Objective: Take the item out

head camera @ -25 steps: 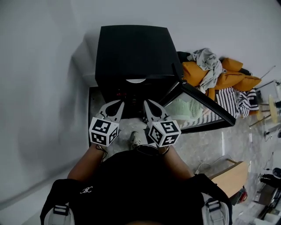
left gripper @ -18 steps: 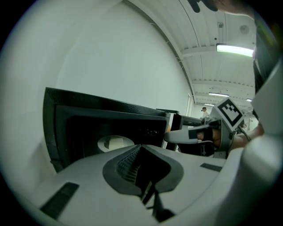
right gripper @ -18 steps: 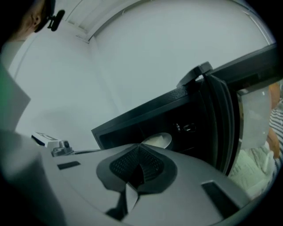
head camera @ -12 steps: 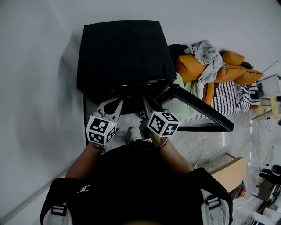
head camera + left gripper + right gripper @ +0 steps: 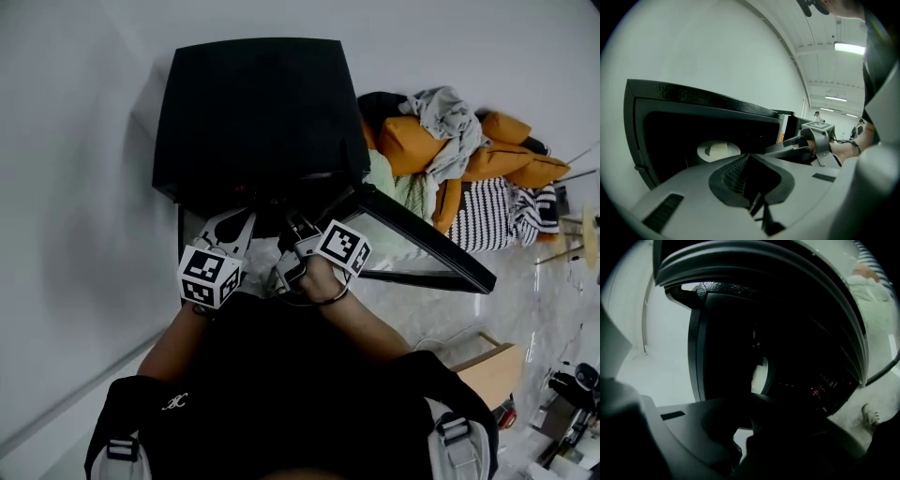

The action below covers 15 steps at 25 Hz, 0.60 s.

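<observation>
Your R gripper (image 5: 292, 225) has just rolled & pushed into the oven (image 5: 253, 103) mouth beside the L gripper (image 5: 244, 217), both fingers pressed together & empty; plate (image 5: 718, 150) sits ahead of them, still inside, so reach isn't done.

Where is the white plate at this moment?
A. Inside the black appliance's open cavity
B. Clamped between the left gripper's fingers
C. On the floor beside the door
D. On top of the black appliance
A: the left gripper view shows the white plate sitting inside the dark cavity of the black appliance, and the head view shows its door swung open to the side.
</observation>
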Motion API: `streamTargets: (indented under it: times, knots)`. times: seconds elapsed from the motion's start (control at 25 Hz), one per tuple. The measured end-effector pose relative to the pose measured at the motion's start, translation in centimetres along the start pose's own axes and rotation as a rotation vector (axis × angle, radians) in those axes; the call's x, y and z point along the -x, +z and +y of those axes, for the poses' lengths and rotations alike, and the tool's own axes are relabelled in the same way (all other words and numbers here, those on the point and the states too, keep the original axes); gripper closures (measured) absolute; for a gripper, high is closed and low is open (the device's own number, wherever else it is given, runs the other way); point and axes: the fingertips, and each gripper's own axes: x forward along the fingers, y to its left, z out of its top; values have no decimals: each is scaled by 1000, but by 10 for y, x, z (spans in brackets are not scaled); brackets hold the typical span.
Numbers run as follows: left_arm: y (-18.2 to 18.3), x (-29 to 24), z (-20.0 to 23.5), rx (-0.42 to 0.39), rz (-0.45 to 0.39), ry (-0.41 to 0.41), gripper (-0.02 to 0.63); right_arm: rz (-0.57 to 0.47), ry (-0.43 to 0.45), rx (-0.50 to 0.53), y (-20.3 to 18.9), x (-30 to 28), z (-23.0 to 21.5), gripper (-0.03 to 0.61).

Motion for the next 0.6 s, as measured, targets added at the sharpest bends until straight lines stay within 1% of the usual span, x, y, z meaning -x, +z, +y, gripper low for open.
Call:
streamTargets:
  times: [0.08,0.24,0.32,0.4,0.48,0.6]
  knots:
    - [2,2,1,4,-4,9,606,-13,8,-40,4,-3,-1,571]
    - [2,6,4,-11,-2,11,606,-89,38,-147,14,-7,-8,571]
    - [4,9,6,-23,-6,8,606,-123,41,-214,16,-10,-15,571]
    - [4,13,9,-35,-10,4,606,-152,40,-251,17,-12,-21,571]
    - [2,18,14,-40,-3,-6,606,-182,37,-252,19,-17,-24,570]
    - [-1,25,22,-45,8,-18,606,-211,23,-202,23,-26,-26,569]
